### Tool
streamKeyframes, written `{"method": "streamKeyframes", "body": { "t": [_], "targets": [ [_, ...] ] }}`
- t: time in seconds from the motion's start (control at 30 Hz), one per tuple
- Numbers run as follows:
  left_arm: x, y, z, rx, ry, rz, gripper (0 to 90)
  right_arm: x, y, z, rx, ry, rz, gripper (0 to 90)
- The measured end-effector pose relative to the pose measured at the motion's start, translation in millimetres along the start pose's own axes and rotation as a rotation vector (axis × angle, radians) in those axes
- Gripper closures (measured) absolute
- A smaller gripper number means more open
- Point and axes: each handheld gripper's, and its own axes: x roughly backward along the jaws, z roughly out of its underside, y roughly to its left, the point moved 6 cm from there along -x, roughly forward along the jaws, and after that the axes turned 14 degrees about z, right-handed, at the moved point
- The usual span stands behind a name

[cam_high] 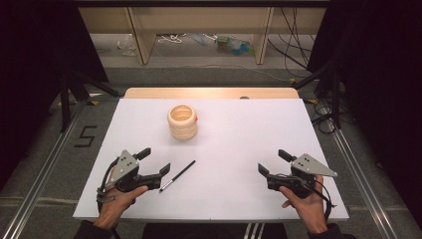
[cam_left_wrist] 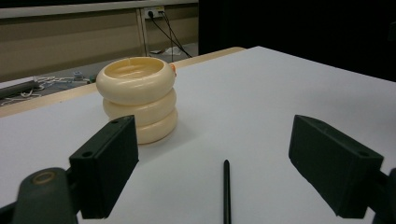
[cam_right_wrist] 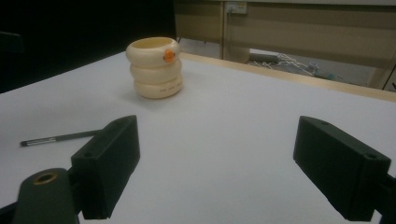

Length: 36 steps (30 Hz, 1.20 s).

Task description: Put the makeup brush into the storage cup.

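Your left gripper (cam_high: 155,165) is wide open and holds nothing. The black pen (cam_high: 177,176) lies flat on the white table (cam_high: 239,149), just beside it. Your right gripper (cam_high: 272,163) is wide open and empty too, well apart from the pen. The cream ring holder (cam_high: 182,121) stands farther back.

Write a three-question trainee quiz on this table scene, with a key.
1. True or false: the pen stands inside the cream ringed holder.
2. Which gripper is nearer the pen? A) left gripper B) right gripper
3. Fill in: both grippers' jaws stand ____, with nothing between them.

Key: 1 false, the pen lies flat on the white table, apart from the holder; 2 A; 3 open.
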Motion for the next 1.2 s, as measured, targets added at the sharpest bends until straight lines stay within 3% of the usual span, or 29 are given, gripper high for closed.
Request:
{"method": "streamKeyframes", "body": {
  "t": [0.37, 0.43, 0.67, 0.8, 0.93, 1.03, 1.17, 1.2],
  "targets": [
    [-1.0, -1.8, -0.7, -0.009, -0.003, 0.011, 15.4, -0.8, 1.2, -0.5, 0.005, -0.009, -0.002, 15.5],
    [-1.0, -1.8, -1.1, -0.011, -0.004, 0.009, 15.4, -2.5, -0.4, -1.8, 0.023, -0.039, 0.005, 15.6],
    [-2.6, -0.5, 0.8, -0.004, 0.016, 0.013, 15.3, -3.0, 1.7, -1.0, 0.022, -0.023, -0.009, 15.6],
    [-7.2, -1.0, 3.3, 0.007, 0.048, 0.031, 15.3, -4.4, 3.0, -0.6, 0.030, -0.031, -0.007, 15.6],
    [-13.9, -3.3, 5.0, -0.009, 0.112, 0.036, 15.4, -4.4, 3.5, 0.1, 0.031, -0.027, -0.010, 15.6],
    [-21.8, -6.7, 6.2, -0.004, 0.161, 0.064, 15.5, -4.2, 2.7, 0.9, 0.034, -0.013, -0.009, 15.7],
    [-30.2, -9.4, 6.3, -0.046, 0.236, 0.094, 15.9, -4.0, 2.9, 1.2, 0.037, -0.011, -0.014, 15.7],
    [-32.7, -11.0, 6.9, -0.023, 0.241, 0.097, 15.7, -4.6, 3.4, 1.0, 0.034, -0.018, -0.019, 15.7]
  ]
}}
